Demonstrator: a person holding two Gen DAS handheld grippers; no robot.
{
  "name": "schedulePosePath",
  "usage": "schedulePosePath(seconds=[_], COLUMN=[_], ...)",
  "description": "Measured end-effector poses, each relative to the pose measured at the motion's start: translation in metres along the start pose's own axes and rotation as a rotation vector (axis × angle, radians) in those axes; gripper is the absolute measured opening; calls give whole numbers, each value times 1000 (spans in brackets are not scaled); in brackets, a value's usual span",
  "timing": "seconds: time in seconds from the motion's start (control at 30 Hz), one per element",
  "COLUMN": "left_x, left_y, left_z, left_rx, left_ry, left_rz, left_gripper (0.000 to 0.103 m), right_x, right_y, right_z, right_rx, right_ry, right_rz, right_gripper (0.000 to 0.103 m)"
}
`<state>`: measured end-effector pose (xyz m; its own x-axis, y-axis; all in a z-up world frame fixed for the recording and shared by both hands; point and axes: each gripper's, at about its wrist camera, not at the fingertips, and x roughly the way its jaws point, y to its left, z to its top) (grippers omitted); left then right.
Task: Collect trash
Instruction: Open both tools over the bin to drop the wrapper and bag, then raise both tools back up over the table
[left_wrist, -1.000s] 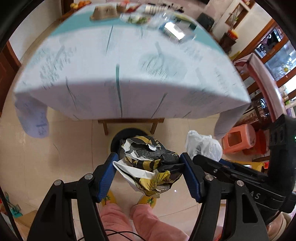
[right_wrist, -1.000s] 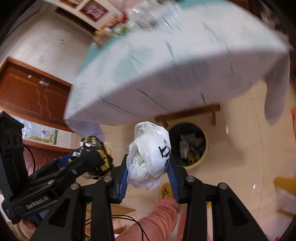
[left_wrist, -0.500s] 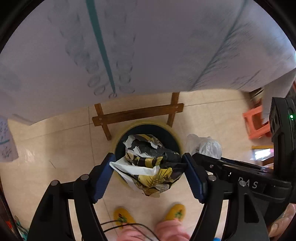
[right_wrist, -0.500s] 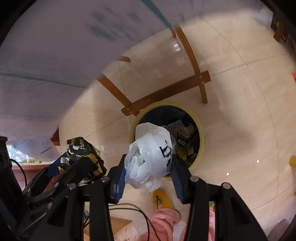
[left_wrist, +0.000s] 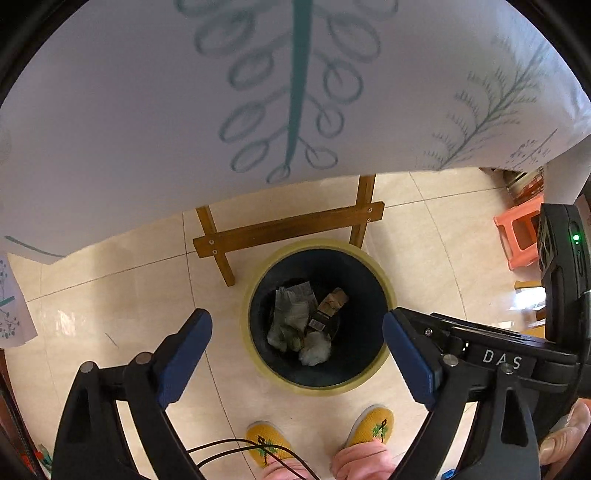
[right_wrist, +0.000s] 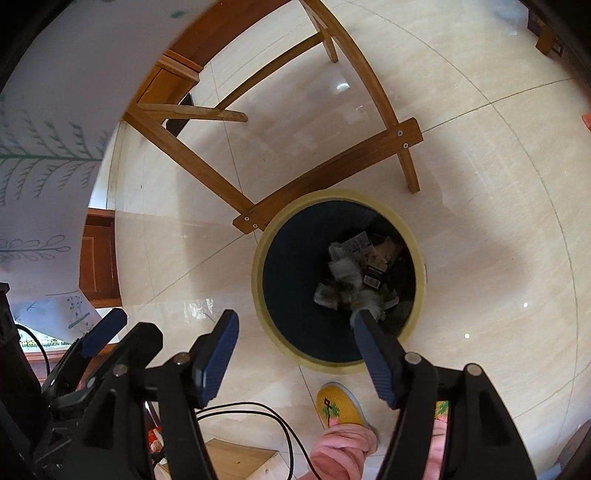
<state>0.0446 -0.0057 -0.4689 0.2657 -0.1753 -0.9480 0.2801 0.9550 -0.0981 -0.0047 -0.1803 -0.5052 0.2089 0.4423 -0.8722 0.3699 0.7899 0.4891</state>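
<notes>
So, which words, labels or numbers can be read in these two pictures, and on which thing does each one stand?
"DAS": white letters on the black body of the right gripper, seen from the left wrist view.
Barcode label on a dark packet in the trash bin: too small to read.
Printed wrapper in the bin: print blurred, unreadable.
Tablecloth: only leaf drawings, no words.
</notes>
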Motion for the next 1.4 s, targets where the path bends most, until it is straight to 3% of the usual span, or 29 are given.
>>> schedulePosePath(seconds=[0.4,0.47,0.53,0.97,1.4], left_x=[-85,-106,-128,-290,-432], left_y=[-4,-3,-2,-7,-42], left_z=[10,13,16,30,41], left_rx=[-2,-11,-17,-66,-73], left_ry=[-75,-91,-103,-182,-336], left_rz=[-35,-37,-33,-78,-181], left_gripper=[93,97,102,102,102], right_x=[-68,-83,-103,-255,-405], right_y=[38,47,58,123,187], right_z=[-9,-11,-13,-34,-50], right_rx=[-46,-59,-68,-160,-392], right_ry=[-66,-78,-87,-146,-351], right_rz=[-22,-27,-22,79,138], right_gripper=[66,66,66,65,66])
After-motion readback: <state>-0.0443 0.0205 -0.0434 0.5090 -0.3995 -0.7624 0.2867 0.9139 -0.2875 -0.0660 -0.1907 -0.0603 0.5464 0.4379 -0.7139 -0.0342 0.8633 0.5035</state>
